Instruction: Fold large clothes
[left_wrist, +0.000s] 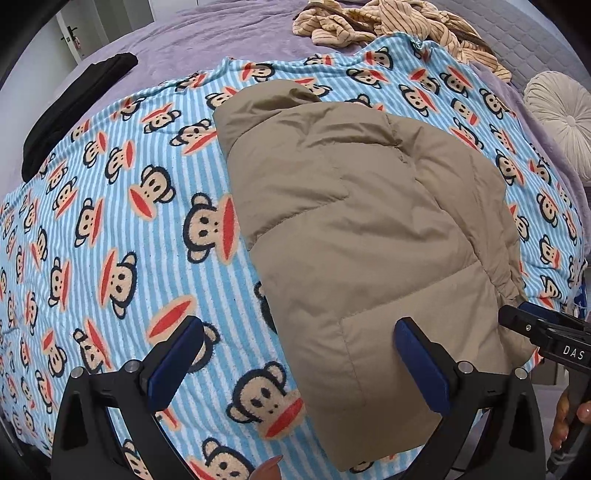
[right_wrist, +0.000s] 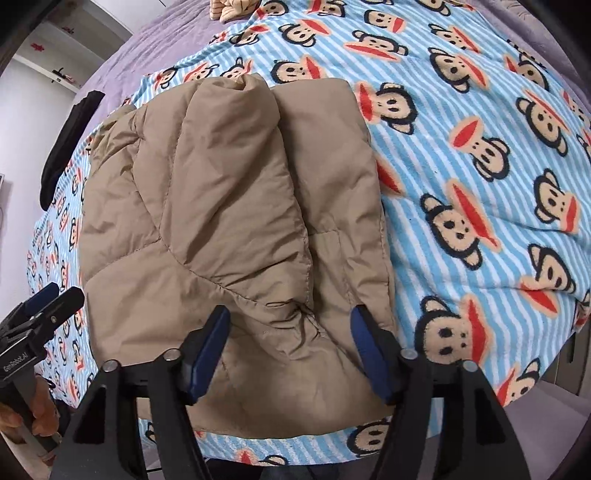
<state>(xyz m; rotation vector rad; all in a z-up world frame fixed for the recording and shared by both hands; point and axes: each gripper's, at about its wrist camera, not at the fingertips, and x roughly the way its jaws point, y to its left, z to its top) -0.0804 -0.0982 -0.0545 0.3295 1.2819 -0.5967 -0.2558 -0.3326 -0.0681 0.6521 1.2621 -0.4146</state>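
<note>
Jacket (left_wrist: 369, 229) lay partly folded on the monkey-print blanket (left_wrist: 110, 221), sides turned in, lengthwise fold apparently remaining; left gripper (left_wrist: 299, 354) and right gripper (right_wrist: 288, 339) were both wide, empty.

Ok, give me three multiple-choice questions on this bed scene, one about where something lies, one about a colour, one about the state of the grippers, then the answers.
1. Where does the tan puffy quilted jacket lie?
A. on the blue-and-white striped monkey-print blanket
B. on the floor
C. on the round cream pillow

2. What colour is the folded cloth at the blanket's far left edge?
A. red
B. black
C. green

3. How do the left gripper and right gripper stand?
A. both shut
B. one clamped on the jacket
C. both open

Answers: 1 A, blanket shows all round the jacket; 2 B, it is plainly black; 3 C, each pair of fingers is spread wide, gripping nothing.
</note>
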